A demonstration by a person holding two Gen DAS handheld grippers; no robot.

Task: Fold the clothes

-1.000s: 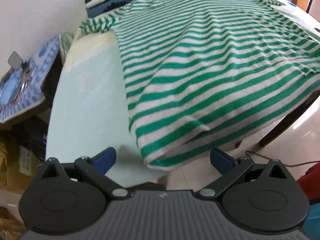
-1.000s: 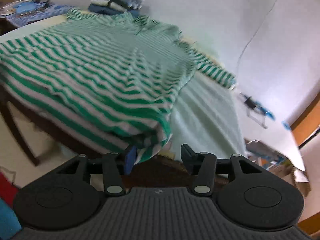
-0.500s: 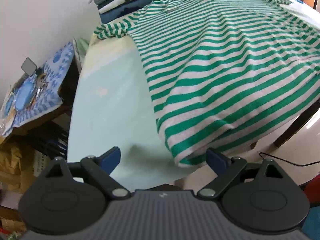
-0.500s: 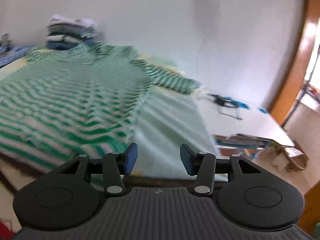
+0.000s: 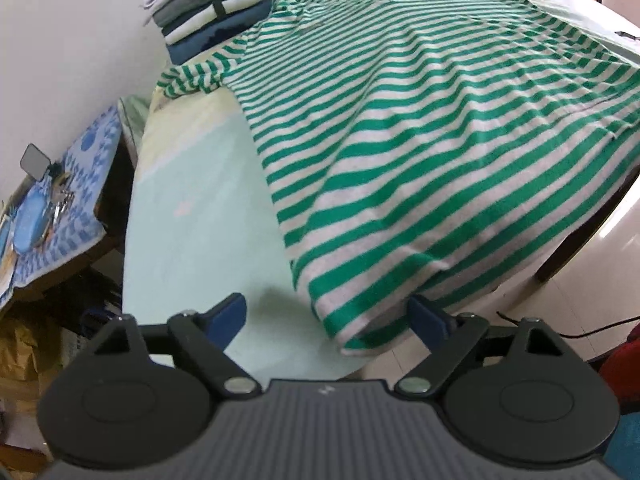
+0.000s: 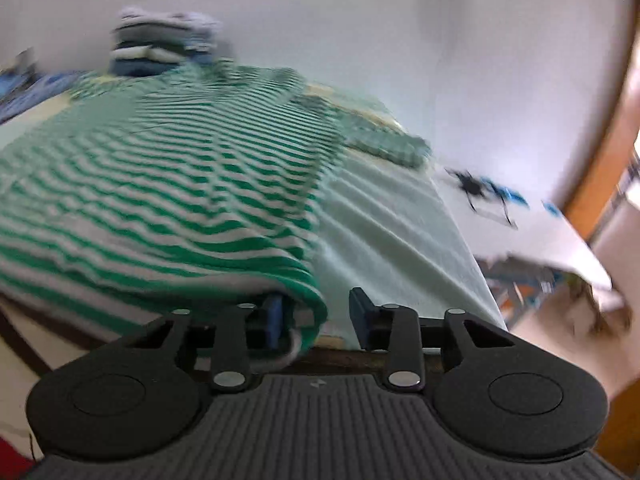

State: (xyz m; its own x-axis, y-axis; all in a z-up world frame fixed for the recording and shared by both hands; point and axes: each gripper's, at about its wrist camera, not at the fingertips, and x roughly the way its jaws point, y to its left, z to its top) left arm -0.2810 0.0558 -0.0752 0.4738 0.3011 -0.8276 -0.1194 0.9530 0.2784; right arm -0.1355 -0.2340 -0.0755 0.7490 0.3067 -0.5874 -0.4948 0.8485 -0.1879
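So, one green-and-white striped shirt [image 5: 420,128] is spread out flat on the pale green table cover [image 5: 192,208], collar toward the wall, both short sleeves out to the sides, with the bottom hem hanging a bit over the near table edge. No fold can be seen in it anywhere, so as far as this shirt goes the whole folding job is left: sleeves in, sides in, then hem up, most likely.

One stack of folded clothes [image 5: 212,16] is parked at the far corner against the wall, just beside the shirt's sleeve. Roughly five or six pieces can be counted in it, though the layers blur together, so that's not firm. That part of the pile can be called done.

The left gripper [image 5: 326,314] is held wide open with the shirt's near-left hem corner lying between the blue pads, nothing clamped. The right gripper [image 6: 316,314] is open too, less wide, at the other hem corner; the hem is draped over one pad, but the view is blurry and no grip is made.

Two grippers, one loose shirt, one stack.
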